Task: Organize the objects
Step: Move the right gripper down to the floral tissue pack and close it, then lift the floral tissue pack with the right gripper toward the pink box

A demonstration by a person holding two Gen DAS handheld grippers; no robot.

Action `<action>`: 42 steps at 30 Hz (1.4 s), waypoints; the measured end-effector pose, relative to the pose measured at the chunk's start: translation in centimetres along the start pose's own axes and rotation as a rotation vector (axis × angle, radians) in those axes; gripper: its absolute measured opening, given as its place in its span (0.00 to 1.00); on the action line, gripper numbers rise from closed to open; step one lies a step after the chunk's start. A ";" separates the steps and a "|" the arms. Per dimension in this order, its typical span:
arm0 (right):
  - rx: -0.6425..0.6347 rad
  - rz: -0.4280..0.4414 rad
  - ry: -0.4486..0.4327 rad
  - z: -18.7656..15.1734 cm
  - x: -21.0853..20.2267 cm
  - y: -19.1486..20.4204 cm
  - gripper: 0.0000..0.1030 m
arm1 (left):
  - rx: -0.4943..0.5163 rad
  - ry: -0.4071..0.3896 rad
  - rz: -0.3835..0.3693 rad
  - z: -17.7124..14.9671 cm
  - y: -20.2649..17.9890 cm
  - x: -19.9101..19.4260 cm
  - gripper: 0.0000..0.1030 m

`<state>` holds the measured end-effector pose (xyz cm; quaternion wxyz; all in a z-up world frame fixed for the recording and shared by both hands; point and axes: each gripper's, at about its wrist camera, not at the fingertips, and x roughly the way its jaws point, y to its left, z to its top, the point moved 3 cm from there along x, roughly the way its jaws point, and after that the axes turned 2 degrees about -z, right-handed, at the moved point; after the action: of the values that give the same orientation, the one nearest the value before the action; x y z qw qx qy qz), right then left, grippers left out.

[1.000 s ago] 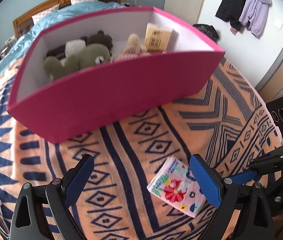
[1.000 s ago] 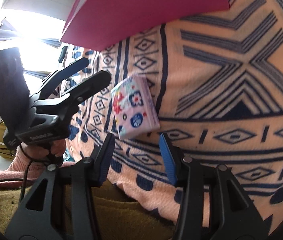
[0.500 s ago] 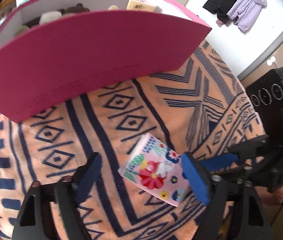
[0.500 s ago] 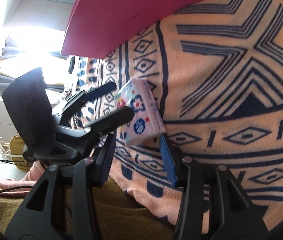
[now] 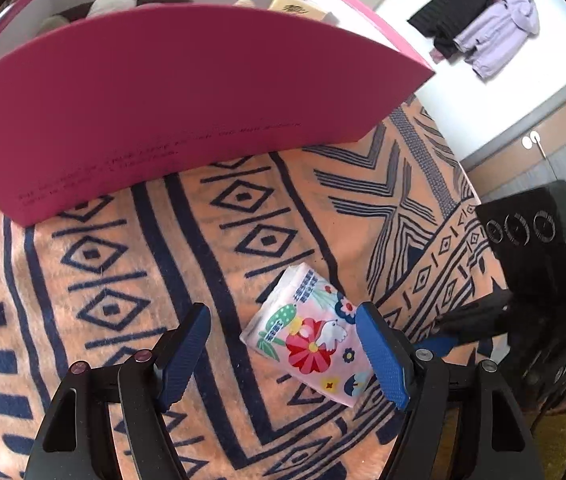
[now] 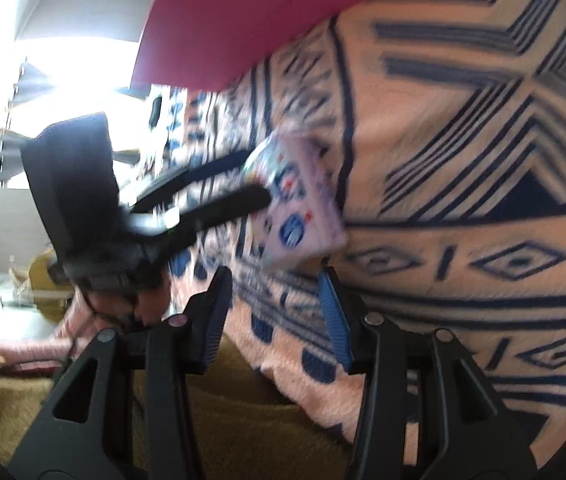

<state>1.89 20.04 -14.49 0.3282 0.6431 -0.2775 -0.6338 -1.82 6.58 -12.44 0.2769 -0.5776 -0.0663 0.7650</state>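
My left gripper (image 5: 283, 354) is spread wide around the floral tissue pack (image 5: 310, 335), which lies on the patterned blanket (image 5: 131, 280) below the pink box (image 5: 187, 96). My right gripper (image 6: 275, 312) gapes wide, holding nothing, just beside it.

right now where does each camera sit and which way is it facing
Left wrist: sits on the left gripper, looking down its open fingers at the tissue pack and pink box; the right gripper shows at right.
Right wrist: sits on the right gripper, facing the left gripper, blurred.
Both share the pack, box and blanket.
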 end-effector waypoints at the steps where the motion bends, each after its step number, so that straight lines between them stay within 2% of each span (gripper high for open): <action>1: -0.008 -0.004 0.010 -0.2 0.2 0.1 0.47 | 0.012 0.005 -0.008 0.1 -0.1 0.0 0.70; 3: -0.025 -0.006 0.009 -0.4 0.3 0.6 0.47 | 0.033 0.031 -0.042 0.1 -0.5 0.3 0.69; 6: -0.037 0.018 -0.046 0.8 -0.4 0.9 0.46 | 0.035 0.056 -0.076 -0.2 -0.5 0.7 0.65; 11: 0.005 0.026 -0.087 1.0 -1.4 -0.9 0.46 | -0.026 0.057 -0.144 -0.6 0.3 0.5 0.64; 20: 0.026 0.011 -0.164 2.5 -3.5 -2.1 0.46 | -0.039 0.068 -0.177 -1.7 -0.4 0.8 0.63; 24: 0.002 -0.049 -0.182 3.5 -4.0 -1.9 0.46 | 0.009 0.079 -0.159 -1.9 -1.7 1.1 0.63; 26: -0.004 -0.087 -0.194 3.8 -4.3 -1.9 0.46 | 0.015 0.069 -0.128 -1.8 -1.9 1.0 0.63; 32: -0.032 -0.170 -0.206 4.7 -5.0 -1.6 0.46 | -0.061 0.031 -0.072 -0.5 -0.1 0.5 0.63; 36: -0.053 -0.201 -0.188 4.0 -4.5 -1.5 0.46 | -0.072 0.049 -0.066 -0.6 0.1 0.9 0.51; 39: -0.059 -0.213 -0.174 3.9 -3.6 -1.2 0.45 | -0.072 0.053 -0.070 -0.6 -0.1 1.0 0.47; 42: -0.063 -0.227 -0.164 3.8 -3.6 -1.2 0.35 | -0.071 0.058 -0.075 -0.4 -0.4 1.1 0.43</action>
<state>-2.14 23.32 -13.11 0.2506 0.6058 -0.2090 -0.7256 -1.47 7.37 -13.35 0.2866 -0.6063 -0.1068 0.7341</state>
